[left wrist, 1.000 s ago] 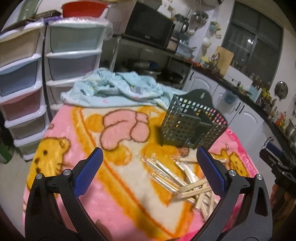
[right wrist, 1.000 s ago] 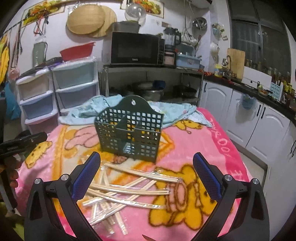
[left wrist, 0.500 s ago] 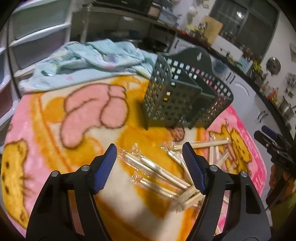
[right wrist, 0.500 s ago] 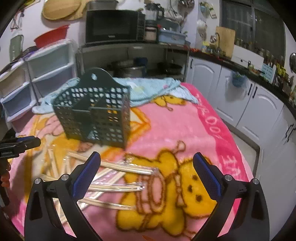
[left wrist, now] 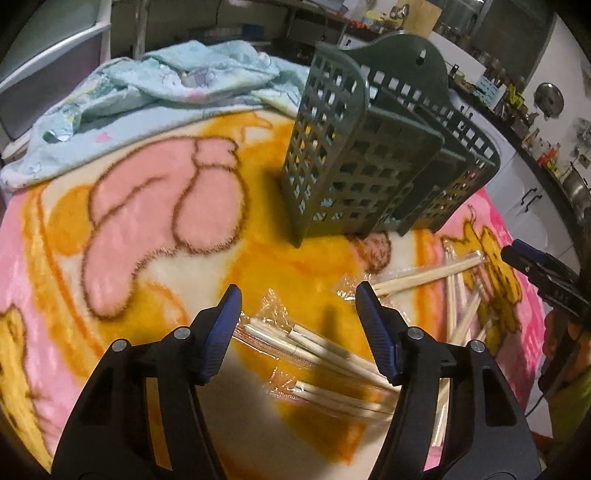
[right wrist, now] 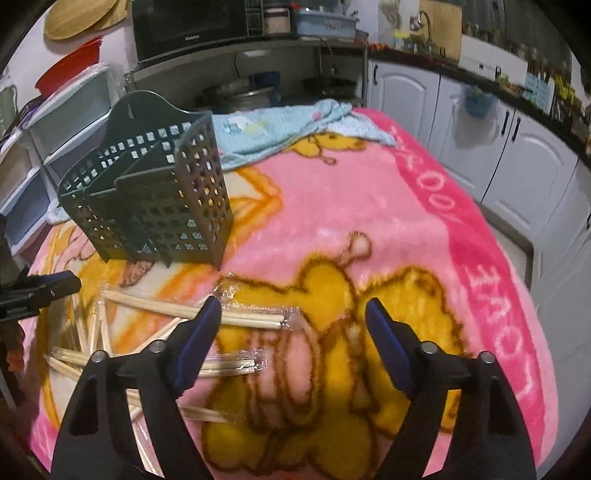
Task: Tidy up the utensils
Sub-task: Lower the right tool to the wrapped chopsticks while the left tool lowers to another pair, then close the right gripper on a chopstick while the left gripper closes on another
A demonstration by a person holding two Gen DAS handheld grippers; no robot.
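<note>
Several pairs of wooden chopsticks in clear wrappers (left wrist: 314,347) lie scattered on a pink and orange cartoon blanket (left wrist: 155,206), in front of a dark green perforated utensil holder (left wrist: 369,155) that stands upright. My left gripper (left wrist: 297,295) hovers low over the near ends of two wrapped pairs. Its jaws are closing and the pads touch nothing. My right gripper (right wrist: 293,306) is low over another wrapped pair (right wrist: 240,319), whose end lies by its left finger. Its jaws are closing too and grip nothing. The holder (right wrist: 155,199) stands to its far left. Each view shows the other gripper at the edge.
A crumpled light blue cloth (left wrist: 155,85) lies behind the holder. Plastic drawer units (right wrist: 55,140) stand at the back left. A shelf with a microwave (right wrist: 192,29) stands behind the table. White cabinets (right wrist: 517,155) line the right, past the blanket's edge.
Both grippers have come down and forward toward the chopsticks, tilting more steeply. Their jaws have narrowed, the left more than the right. The holder now looms closer.
</note>
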